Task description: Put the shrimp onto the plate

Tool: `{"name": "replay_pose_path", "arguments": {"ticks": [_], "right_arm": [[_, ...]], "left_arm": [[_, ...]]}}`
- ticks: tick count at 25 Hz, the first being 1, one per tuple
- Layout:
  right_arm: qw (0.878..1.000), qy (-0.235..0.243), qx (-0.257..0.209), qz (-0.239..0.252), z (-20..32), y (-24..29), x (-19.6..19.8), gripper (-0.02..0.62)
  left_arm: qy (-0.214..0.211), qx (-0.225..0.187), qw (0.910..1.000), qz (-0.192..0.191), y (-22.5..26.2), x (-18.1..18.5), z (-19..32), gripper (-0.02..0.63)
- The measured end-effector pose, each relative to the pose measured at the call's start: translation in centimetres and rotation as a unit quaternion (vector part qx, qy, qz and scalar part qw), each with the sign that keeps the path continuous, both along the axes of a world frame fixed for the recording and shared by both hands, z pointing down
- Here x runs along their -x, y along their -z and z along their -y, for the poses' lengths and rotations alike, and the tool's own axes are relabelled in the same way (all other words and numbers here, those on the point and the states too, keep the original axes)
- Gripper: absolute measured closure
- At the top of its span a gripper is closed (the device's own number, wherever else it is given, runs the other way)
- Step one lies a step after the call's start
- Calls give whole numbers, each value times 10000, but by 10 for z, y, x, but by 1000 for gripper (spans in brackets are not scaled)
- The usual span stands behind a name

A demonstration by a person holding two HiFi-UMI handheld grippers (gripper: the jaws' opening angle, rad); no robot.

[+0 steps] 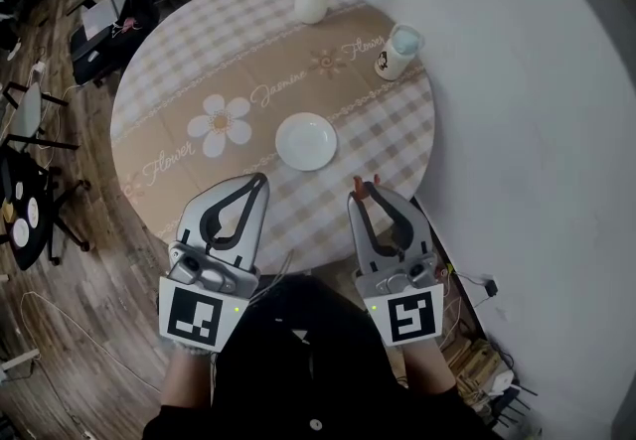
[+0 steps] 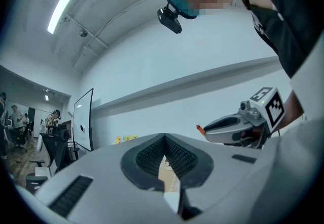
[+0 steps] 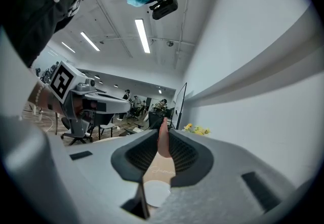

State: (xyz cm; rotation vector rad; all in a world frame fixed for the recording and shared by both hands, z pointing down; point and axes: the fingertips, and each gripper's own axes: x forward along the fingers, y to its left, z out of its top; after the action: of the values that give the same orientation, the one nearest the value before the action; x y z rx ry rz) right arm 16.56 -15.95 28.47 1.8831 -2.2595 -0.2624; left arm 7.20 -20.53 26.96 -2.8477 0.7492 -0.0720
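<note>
Progress: shrimp picked, placing left | right claw [image 1: 367,192] pinched shut on small orange-pink shrimp [image 3: 163,141], over near edge of round checked bench [image 1: 189,80], short of bare white round plate [image 1: 306,142] | left claw [image 1: 259,179] closed, empty

Round table [image 1: 169,80] seen from above, checked cloth w/ daisy print, set close to pale wall [image 1: 537,90] at rt. Wood-plank floor [image 1: 89,329] shown at left & below; black chairs [image 1: 35,130] parked there. Cables [image 1: 477,284] spotted on floor betw. table & wall. Overhead, strip light [image 2: 63,6] lit on white ceiling; more strips [image 3: 143,36] seen over open office area. White board [image 2: 83,119] stood near wall.
</note>
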Motion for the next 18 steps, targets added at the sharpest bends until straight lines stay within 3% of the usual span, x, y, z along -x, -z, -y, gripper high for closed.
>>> {"name": "replay_pose_path", "arguments": {"ticks": [18], "right_arm": [[9988,320,312,-224,32,-25,14,540]], "left_arm": [[344,90,9994,12,-10,28,17,606]]}}
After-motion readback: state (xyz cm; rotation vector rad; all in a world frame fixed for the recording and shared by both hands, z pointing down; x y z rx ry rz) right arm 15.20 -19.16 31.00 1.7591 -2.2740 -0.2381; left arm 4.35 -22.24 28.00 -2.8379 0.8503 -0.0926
